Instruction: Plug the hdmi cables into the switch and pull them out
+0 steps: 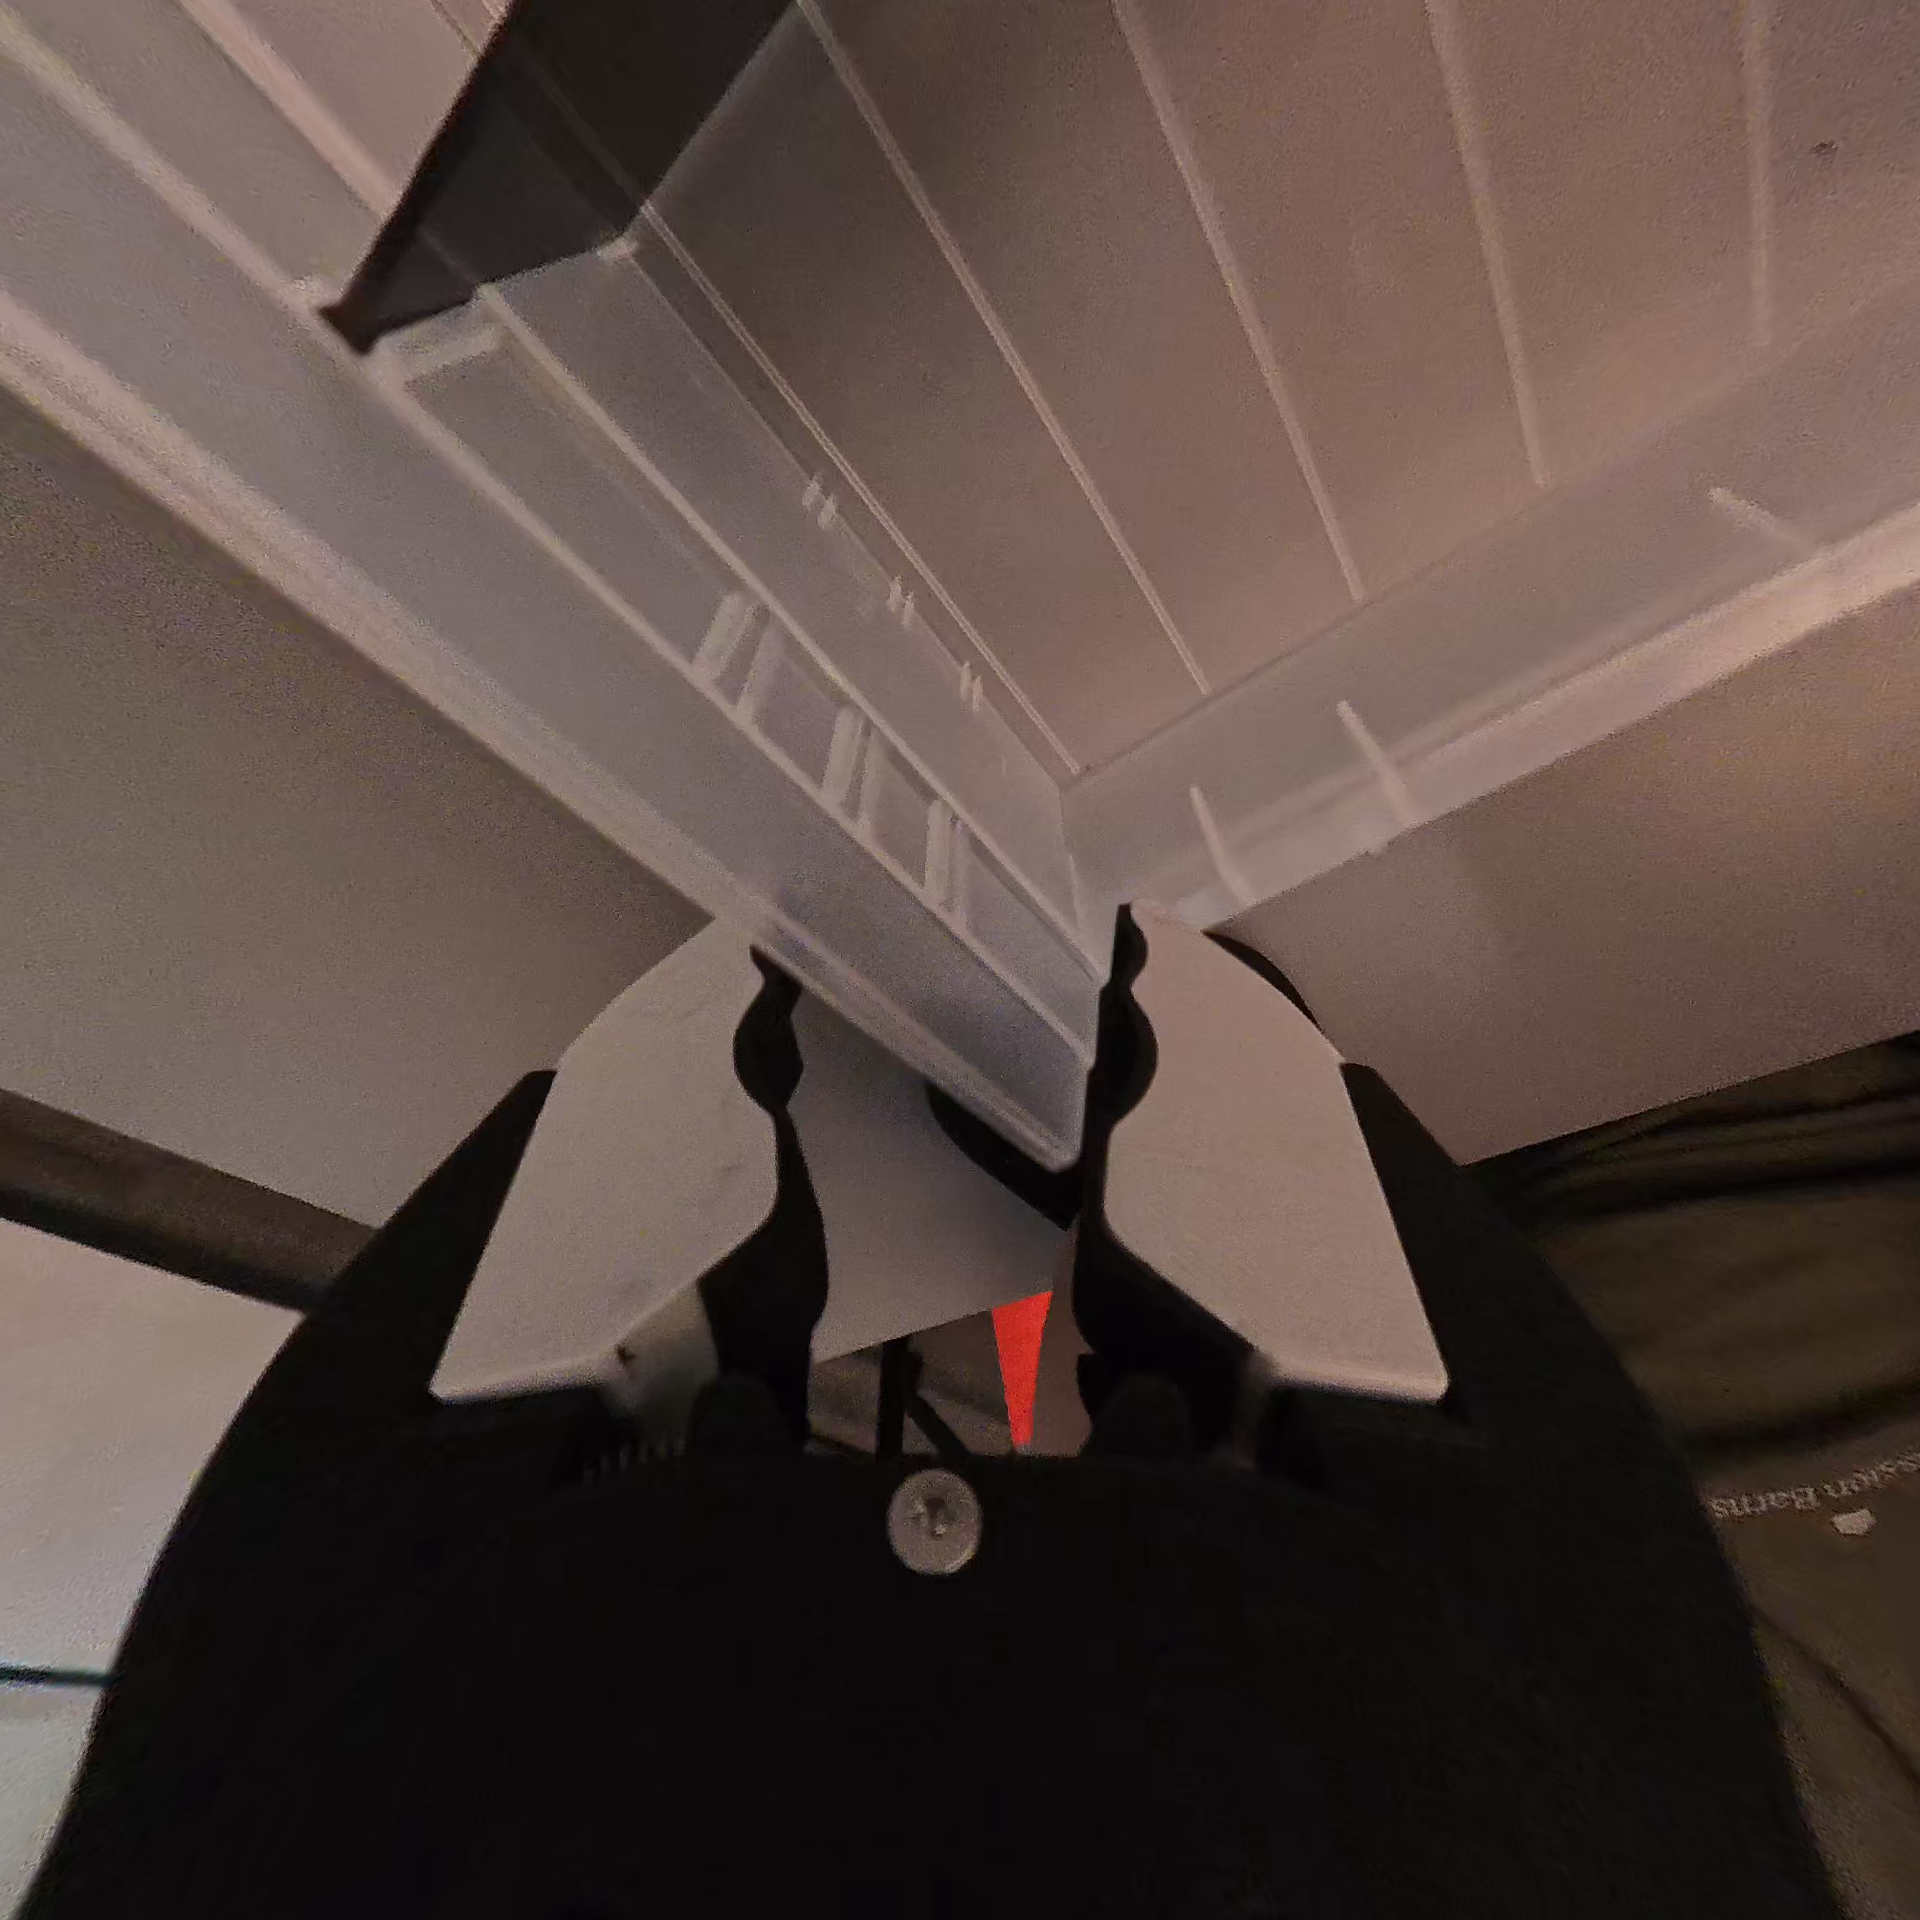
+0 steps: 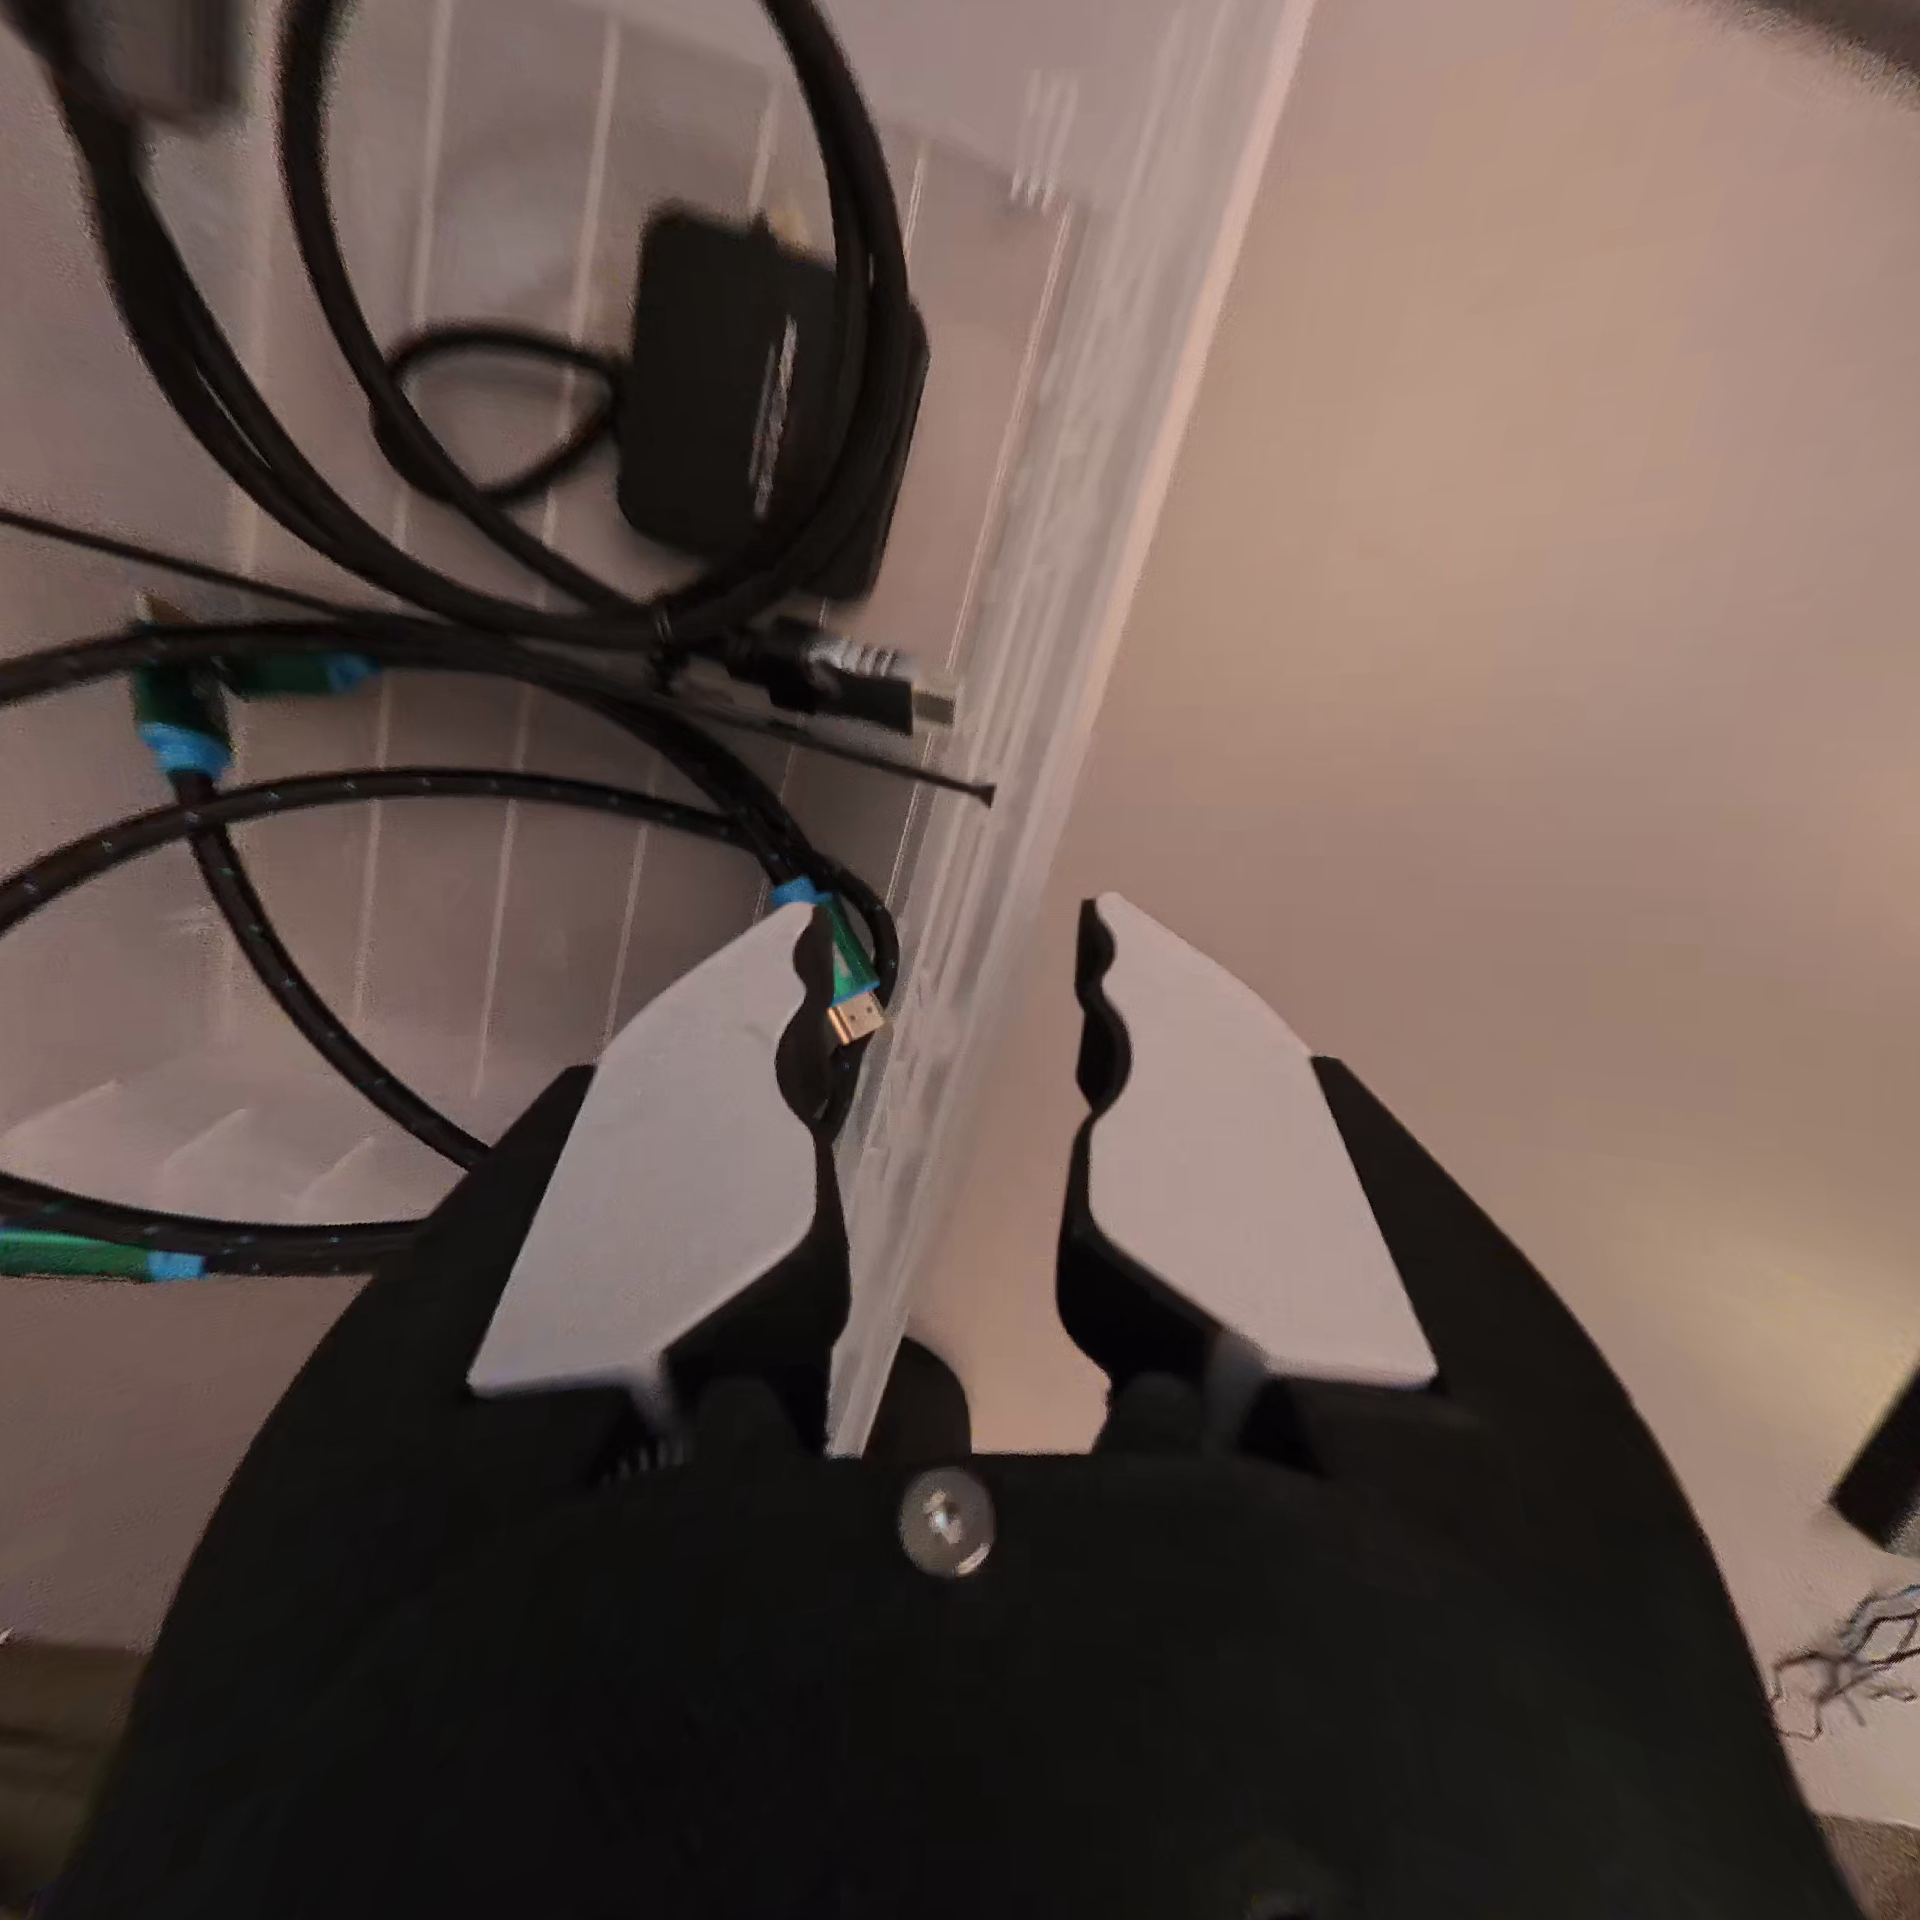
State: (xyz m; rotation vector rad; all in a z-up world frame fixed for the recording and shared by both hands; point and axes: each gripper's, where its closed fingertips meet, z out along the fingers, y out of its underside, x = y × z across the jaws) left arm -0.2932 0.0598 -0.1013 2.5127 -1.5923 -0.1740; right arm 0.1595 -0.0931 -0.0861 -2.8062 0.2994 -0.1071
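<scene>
Left gripper (image 1: 935, 1039) clamped across the corner rim of a clear plastic bin (image 1: 1351, 769), steadying it. Right gripper (image 2: 945, 997) open and empty, straddling the bin's side wall, with braided hdmi cables (image 2: 416, 790) coiled ahead and to its left, one gold-tipped green plug (image 2: 854, 997) just beside its left finger, and the black switch (image 2: 769, 405) farther ahead. Best to swing left over the wall, square up on that plug's body, and pinch behind the metal tip, not the cord.

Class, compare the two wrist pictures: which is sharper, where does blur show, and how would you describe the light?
Left wrist view: dim, warm light, clear bin fairly sharp, straight edges splayed by the wide lens. Right wrist view: motion blur smears the switch and cables; same warm, low light.
</scene>
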